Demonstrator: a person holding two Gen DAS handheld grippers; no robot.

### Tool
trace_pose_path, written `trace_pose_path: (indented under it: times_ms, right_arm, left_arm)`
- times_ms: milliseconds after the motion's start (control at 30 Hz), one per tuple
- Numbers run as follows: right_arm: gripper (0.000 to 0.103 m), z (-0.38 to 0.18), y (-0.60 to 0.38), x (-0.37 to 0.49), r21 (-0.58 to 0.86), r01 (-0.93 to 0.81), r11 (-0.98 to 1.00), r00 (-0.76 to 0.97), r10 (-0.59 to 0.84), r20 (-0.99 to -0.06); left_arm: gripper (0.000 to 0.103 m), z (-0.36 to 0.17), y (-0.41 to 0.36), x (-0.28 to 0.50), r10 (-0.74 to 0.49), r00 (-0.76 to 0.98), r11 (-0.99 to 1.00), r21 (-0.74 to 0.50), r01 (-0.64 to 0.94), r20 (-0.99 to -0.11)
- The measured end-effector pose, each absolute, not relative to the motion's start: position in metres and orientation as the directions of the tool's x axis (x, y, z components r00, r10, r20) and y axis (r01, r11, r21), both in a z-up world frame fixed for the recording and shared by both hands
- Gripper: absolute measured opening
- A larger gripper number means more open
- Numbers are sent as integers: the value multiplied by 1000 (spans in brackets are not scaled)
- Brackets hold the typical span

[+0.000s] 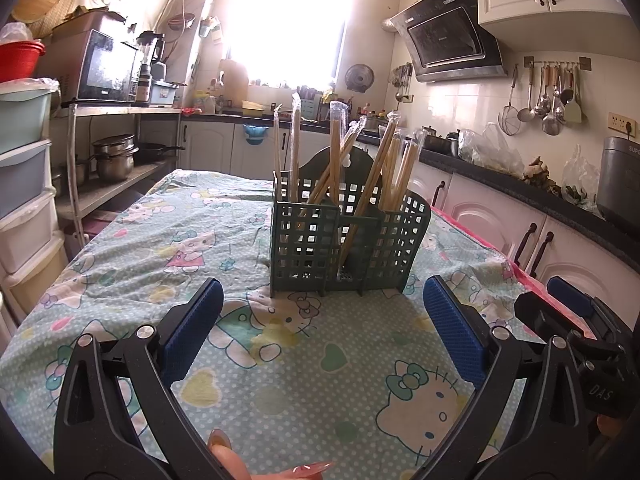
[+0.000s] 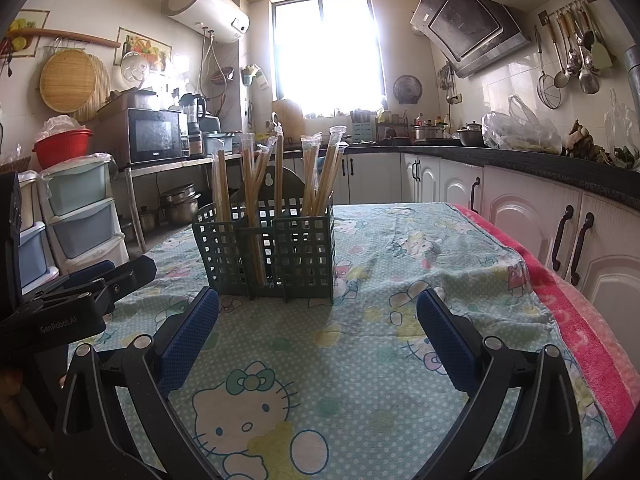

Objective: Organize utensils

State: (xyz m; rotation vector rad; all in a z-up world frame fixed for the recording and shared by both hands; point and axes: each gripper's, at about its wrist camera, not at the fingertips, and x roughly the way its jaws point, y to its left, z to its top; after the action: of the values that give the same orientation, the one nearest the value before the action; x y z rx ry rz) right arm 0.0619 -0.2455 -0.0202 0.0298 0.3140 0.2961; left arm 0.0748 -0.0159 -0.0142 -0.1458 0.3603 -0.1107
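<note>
Holder: dark green plastic lattice utensil caddy (image 1: 344,244) with three front compartments and a tall arched back plate; stands upright on the table, toward the far half, nearer the far edge than the near one; sits on the pale green cartoon-cat tablecloth (image 2: 360,360)

Contents: bundles of pale bamboo chopsticks in clear plastic sleeves (image 2: 252,184); spread over all three compartments; some upright, several leaning and crossing one another

Left gripper (image 1: 320,320): blue-padded tongs spread wide apart; nothing between them; hangs low over the near part of the table, facing the caddy

Right gripper (image 2: 318,326): likewise wide apart and empty; just beside the left one, which shows at the left edge of its view

Handling, chopsticks: judged light, stiff, thin; sleeves probably slick, so a bundle may slide under the pads; loose sleeve tops would crumple

Hold point: likely mid-shaft above the caddy rim, across the bundle, not the flimsy sleeve tip

Handling, caddy: judged light and top-heavy; a sideways pull on a leaning bundle could tip it; steadying a side wall may help

Pink towel (image 2: 580,320): along the table's right edge, under the cloth
</note>
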Motion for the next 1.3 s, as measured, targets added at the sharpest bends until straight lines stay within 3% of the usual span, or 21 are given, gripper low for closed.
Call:
trace_pose_path:
  times_ms: [1300]
  right_arm:
    - [96,-21,-246,62,79,-281,957,907,291,-303]
  left_arm:
    - [92,-14,-16,74,-139,929,983,-162,88,-342]
